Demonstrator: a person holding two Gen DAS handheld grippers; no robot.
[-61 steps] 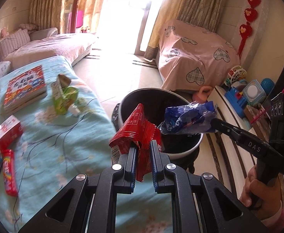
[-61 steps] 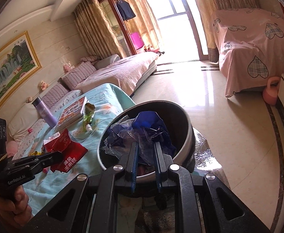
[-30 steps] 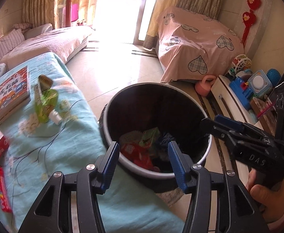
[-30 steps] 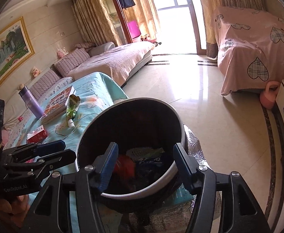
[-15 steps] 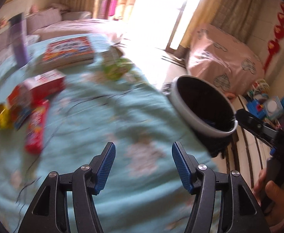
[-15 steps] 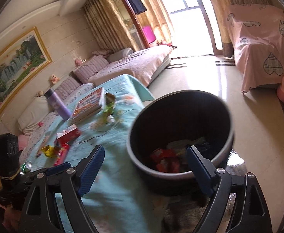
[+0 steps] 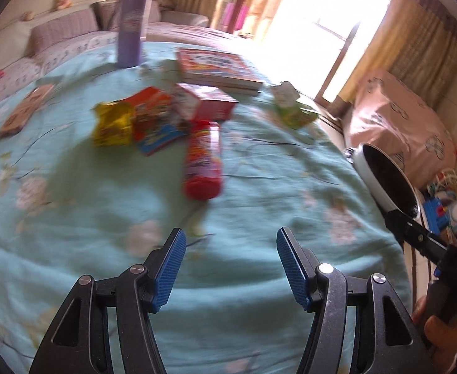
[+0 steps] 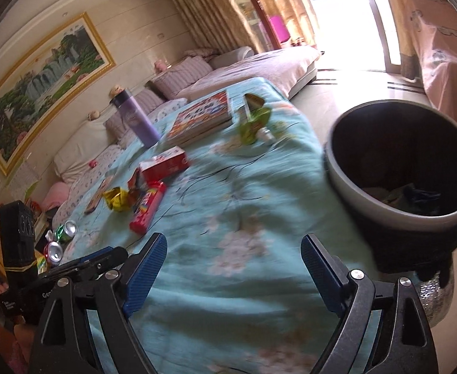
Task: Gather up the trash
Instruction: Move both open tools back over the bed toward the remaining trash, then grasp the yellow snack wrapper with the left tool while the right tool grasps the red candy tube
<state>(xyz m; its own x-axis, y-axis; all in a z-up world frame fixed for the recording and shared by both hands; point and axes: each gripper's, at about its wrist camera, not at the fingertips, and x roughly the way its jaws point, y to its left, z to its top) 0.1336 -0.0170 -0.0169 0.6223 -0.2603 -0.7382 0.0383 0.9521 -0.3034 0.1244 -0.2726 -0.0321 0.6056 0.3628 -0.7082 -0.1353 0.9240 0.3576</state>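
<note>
My left gripper [image 7: 230, 268] is open and empty above the teal flowered cloth [image 7: 109, 224]. Ahead of it lie a red candy tube [image 7: 203, 160], a yellow wrapper [image 7: 113, 124], a red and blue packet [image 7: 155, 124], a red box [image 7: 209, 104] and a green wrapper [image 7: 292, 110]. My right gripper [image 8: 234, 271] is open and empty, to the left of the round trash bin [image 8: 368, 199], which holds several wrappers [image 8: 415, 198]. The same tube [image 8: 147, 207], yellow wrapper [image 8: 117, 198], red box [image 8: 164, 163] and green wrapper [image 8: 253, 121] show in the right wrist view.
A purple bottle [image 7: 131, 21] and a picture book [image 7: 216, 70] stand at the far side of the cloth. A brown card [image 7: 25, 110] lies at the left. Crushed cans [image 8: 61, 238] sit off the left edge. Sofas line the far wall; tiled floor [image 8: 337, 93] lies right.
Both grippers let go of their wrappers into the bin, opened, and swung left from the bin toward the litter on the cloth.
</note>
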